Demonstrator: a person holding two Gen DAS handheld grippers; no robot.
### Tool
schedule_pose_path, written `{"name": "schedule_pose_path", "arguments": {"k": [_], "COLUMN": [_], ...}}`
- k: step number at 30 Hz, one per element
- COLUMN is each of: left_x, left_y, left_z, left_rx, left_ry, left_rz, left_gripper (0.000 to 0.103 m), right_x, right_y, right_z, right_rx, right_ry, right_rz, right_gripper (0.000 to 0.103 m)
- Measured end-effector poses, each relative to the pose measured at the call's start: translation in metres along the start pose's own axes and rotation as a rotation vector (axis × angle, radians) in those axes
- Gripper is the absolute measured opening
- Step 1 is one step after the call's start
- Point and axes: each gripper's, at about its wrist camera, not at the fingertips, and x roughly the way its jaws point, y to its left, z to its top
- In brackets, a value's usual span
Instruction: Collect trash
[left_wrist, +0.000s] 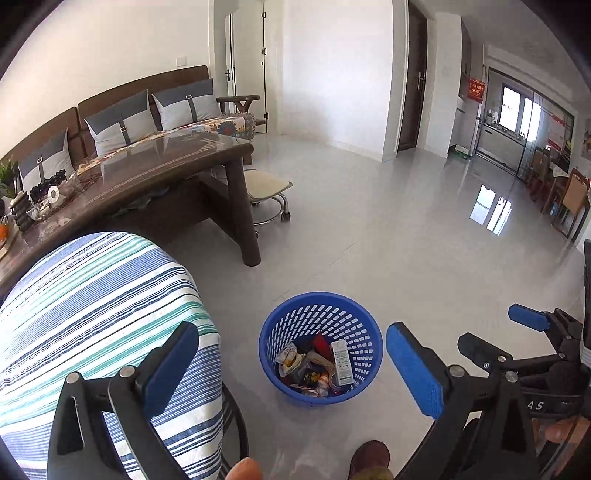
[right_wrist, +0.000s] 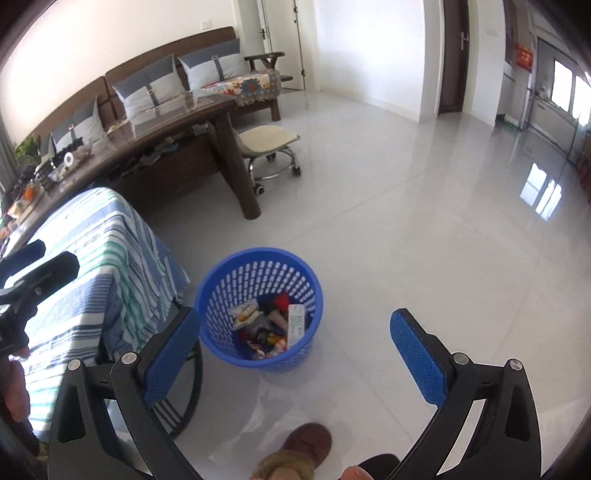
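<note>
A blue perforated trash basket (left_wrist: 295, 325) stands on the pale tiled floor, and also shows in the right wrist view (right_wrist: 225, 288). It holds several pieces of trash: wrappers (left_wrist: 291, 360) and a white carton (left_wrist: 341, 362), the same carton showing in the right wrist view (right_wrist: 296, 325). My left gripper (left_wrist: 291, 373) is open and empty, held above the basket. My right gripper (right_wrist: 295, 352) is open and empty, also above the basket. The right gripper also shows at the right edge of the left wrist view (left_wrist: 517, 332). Part of the left gripper shows at the left edge of the right wrist view (right_wrist: 37, 273).
A stool draped in a blue, green and white striped cloth (left_wrist: 96, 314) stands just left of the basket. Behind it are a dark wooden table (left_wrist: 155, 170), a rolling stool (left_wrist: 266, 192) and a sofa with cushions (left_wrist: 147, 114). A brown slipper (right_wrist: 306, 446) is on the floor below.
</note>
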Motion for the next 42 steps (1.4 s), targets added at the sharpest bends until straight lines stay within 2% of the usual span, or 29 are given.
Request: {"name": "schedule_pose_path", "arguments": {"k": [5, 10, 17, 42], "left_x": [-0.011, -0.008, 0.007, 0.011], "left_y": [0.003, 0.000, 0.007, 0.007], "left_z": [-0.009, -0.017, -0.029, -0.031], "left_rx": [-0.025, 0.026, -0.024, -0.006], "left_ry": [0.000, 0.027, 0.119, 0.134], "left_rz": [0.042, 0.146, 0.006, 0.003], "left_gripper": [0.103, 0.103, 0.103, 0.103], "right_x": [-0.010, -0.019, -0.022, -0.018], "right_y": [0.008, 0.012, 0.016, 0.024], "right_z": [-0.012, -0.020, -0.026, -0.031], "right_rx": [0.008, 0.014, 0.011, -0.029], "right_ry": [-0.019, -0.035, -0.021, 0.027], "right_rz": [0.017, 0.020, 0.009, 0.016], "right_gripper": [0.103, 0.103, 0.102, 0.102]}}
